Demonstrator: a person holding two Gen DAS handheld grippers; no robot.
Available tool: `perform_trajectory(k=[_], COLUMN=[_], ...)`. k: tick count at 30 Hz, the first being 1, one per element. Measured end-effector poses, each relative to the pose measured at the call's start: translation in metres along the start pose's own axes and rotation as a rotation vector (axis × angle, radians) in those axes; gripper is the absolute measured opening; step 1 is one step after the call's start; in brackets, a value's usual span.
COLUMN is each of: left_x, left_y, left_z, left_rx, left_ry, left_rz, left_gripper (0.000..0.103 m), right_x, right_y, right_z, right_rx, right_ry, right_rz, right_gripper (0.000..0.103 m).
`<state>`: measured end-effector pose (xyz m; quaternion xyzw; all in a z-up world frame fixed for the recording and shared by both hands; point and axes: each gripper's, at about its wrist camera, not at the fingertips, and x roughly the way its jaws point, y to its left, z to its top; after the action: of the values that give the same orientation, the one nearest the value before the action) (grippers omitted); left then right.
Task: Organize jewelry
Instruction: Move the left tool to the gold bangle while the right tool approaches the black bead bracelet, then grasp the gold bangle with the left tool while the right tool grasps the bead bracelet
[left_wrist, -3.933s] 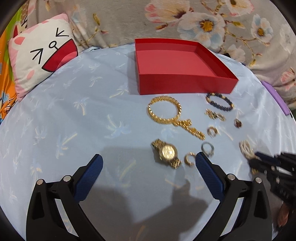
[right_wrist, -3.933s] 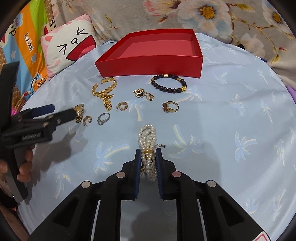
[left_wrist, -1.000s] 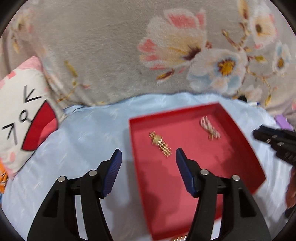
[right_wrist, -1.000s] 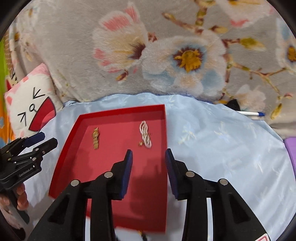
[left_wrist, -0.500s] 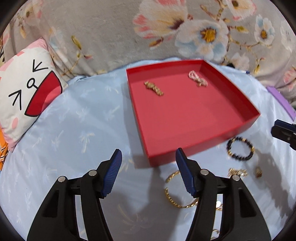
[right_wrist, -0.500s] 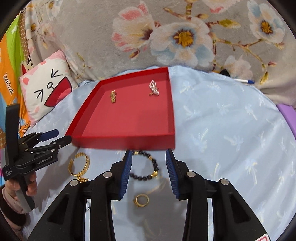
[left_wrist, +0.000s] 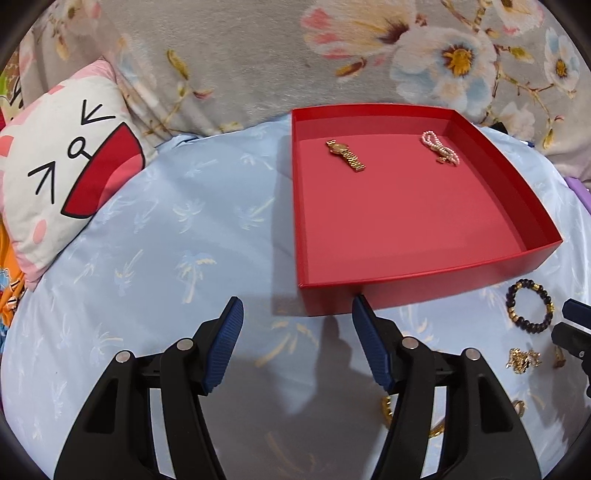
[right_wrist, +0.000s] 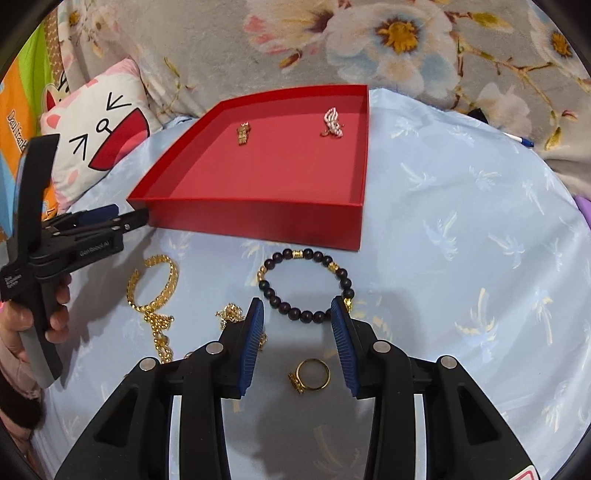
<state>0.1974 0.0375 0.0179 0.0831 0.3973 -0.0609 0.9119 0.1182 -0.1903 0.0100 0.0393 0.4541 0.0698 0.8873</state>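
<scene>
My right gripper (right_wrist: 297, 328) is open with nothing in it, and the dark bead bracelet (right_wrist: 306, 283) lies flat just above its tips in the middle of the frame, nearer than my open, empty left gripper (right_wrist: 110, 221) at far left.

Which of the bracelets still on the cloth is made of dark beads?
The dark beaded bracelet just in front of the red tray, ahead of the right gripper. The other, the gold chain bracelet, lies to its left and is all gold links.
</scene>
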Motion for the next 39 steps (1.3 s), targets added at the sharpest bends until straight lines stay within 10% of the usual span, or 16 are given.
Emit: perform_trajectory(k=[39], left_x=[-0.020], left_y=[-0.057], left_z=[-0.047], left_rx=[0.065], left_ry=[0.069], left_rz=[-0.197], left_gripper=[0.064], right_x=[-0.008], right_y=[-0.001], right_z=[-0.018], right_rx=[0.036], right_ry=[0.016], right_rz=[0.027], right_gripper=[0.038])
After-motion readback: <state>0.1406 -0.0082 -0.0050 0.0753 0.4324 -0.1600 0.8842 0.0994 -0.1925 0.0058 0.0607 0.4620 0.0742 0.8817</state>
